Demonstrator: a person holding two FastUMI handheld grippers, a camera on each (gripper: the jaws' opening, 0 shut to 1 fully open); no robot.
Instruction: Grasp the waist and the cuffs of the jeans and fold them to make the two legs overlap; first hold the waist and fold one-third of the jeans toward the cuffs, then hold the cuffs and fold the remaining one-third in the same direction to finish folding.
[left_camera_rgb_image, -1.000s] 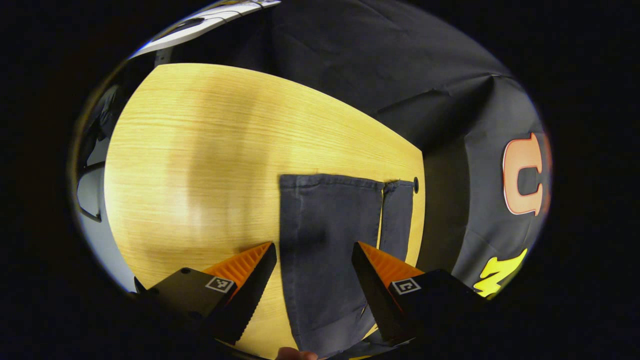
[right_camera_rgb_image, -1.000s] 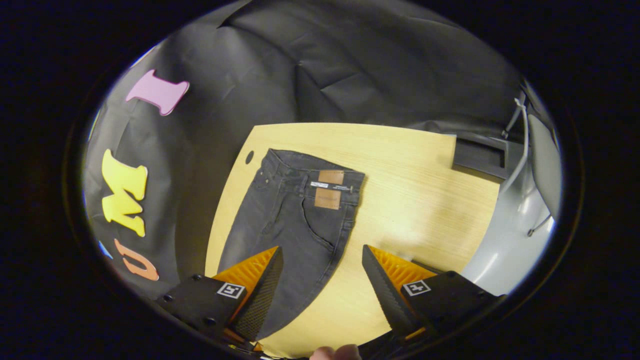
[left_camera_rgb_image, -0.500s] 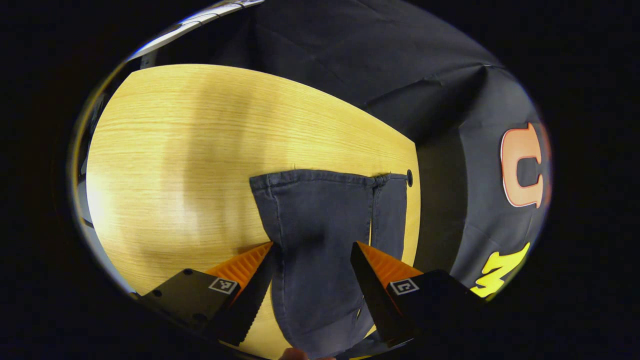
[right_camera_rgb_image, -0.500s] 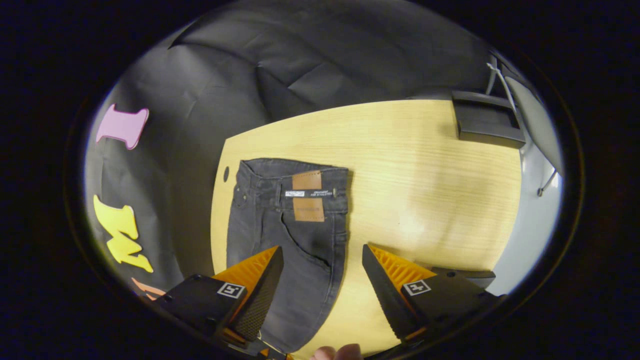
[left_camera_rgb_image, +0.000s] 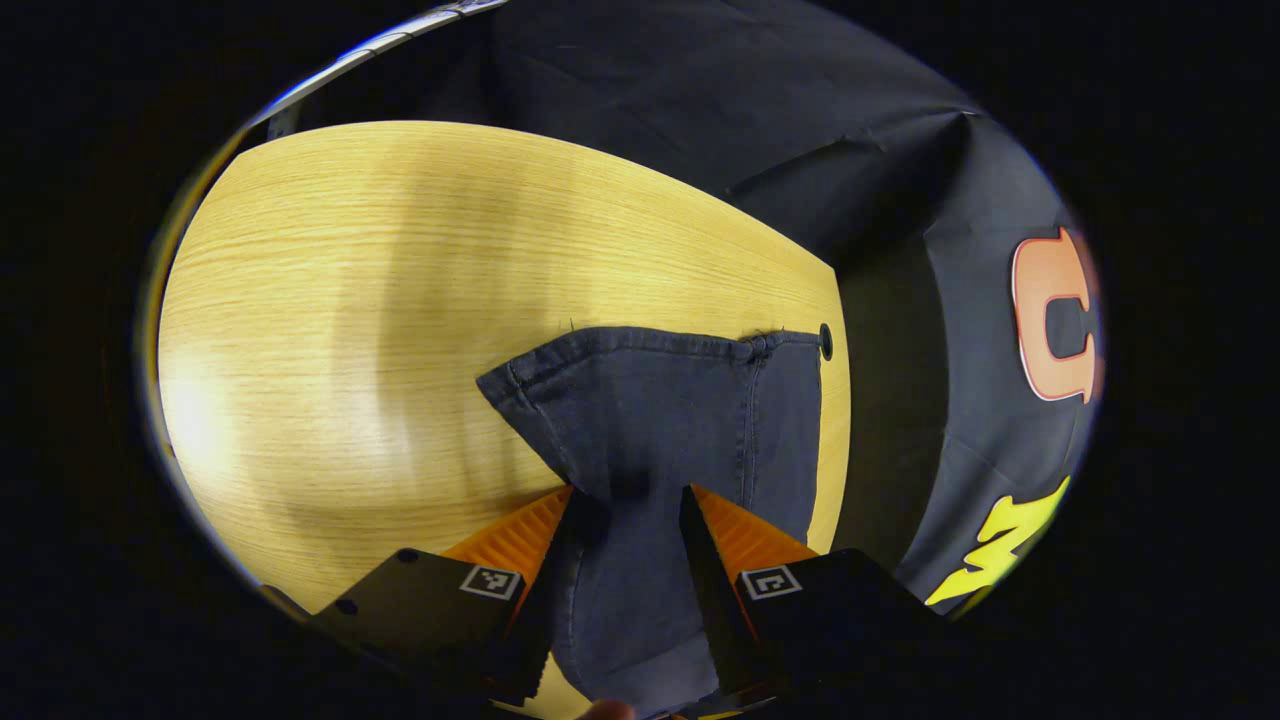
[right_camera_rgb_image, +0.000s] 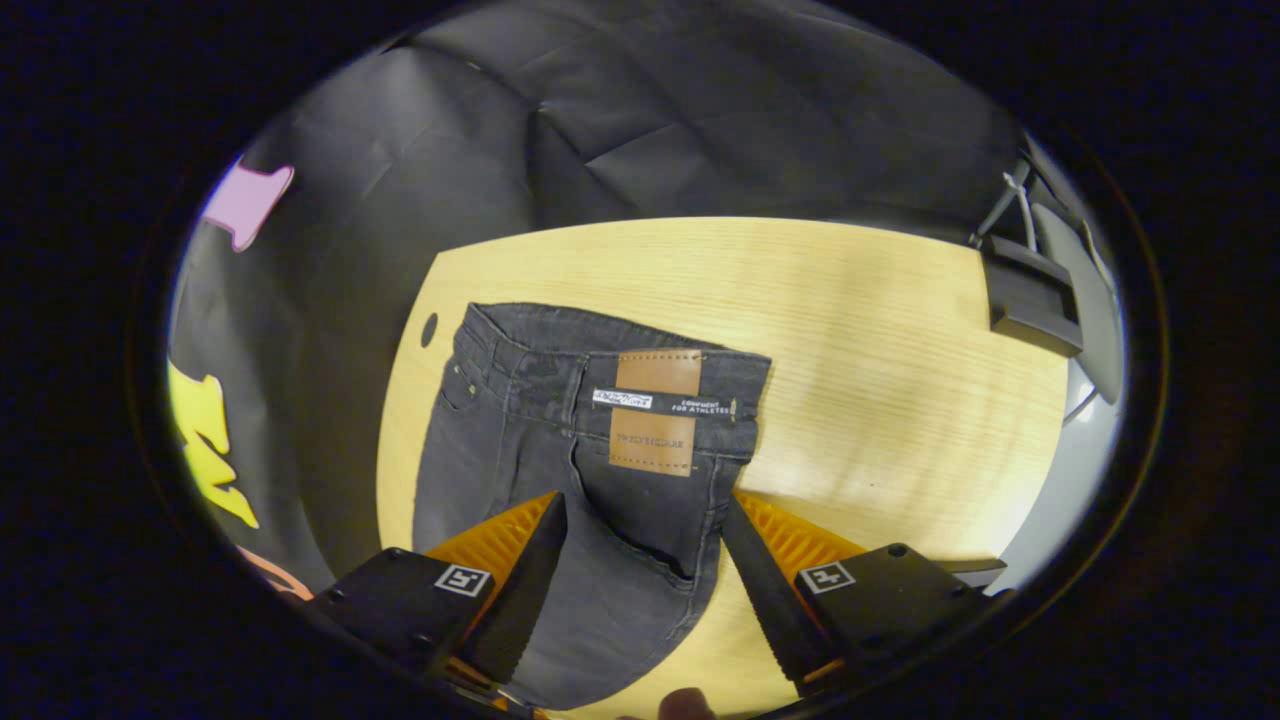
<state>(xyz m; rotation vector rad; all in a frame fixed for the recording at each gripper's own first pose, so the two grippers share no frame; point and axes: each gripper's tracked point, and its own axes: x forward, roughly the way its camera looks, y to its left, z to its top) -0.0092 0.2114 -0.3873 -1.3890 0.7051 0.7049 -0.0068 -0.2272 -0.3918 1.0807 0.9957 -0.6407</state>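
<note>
Dark grey denim jeans are lying flat on the pale wooden counter, near its edge beside the black cloth wall. In the right gripper view the long axis is running away from the camera, with the waist at the far end and a tan leather patch showing on the waistband. The right tool is hanging over the seat of the jeans with its fingers spread wide, one over the cloth and one at the jeans' side edge, gripping nothing. In the left gripper view the cuffs are pointing away from the camera, toward a small round hole in the counter. The left tool is closing narrowly around a bunched ridge of one leg, and the cloth is pulling up into a fan toward its fingers; whether both fingers are pressing it I cannot tell.
</note>
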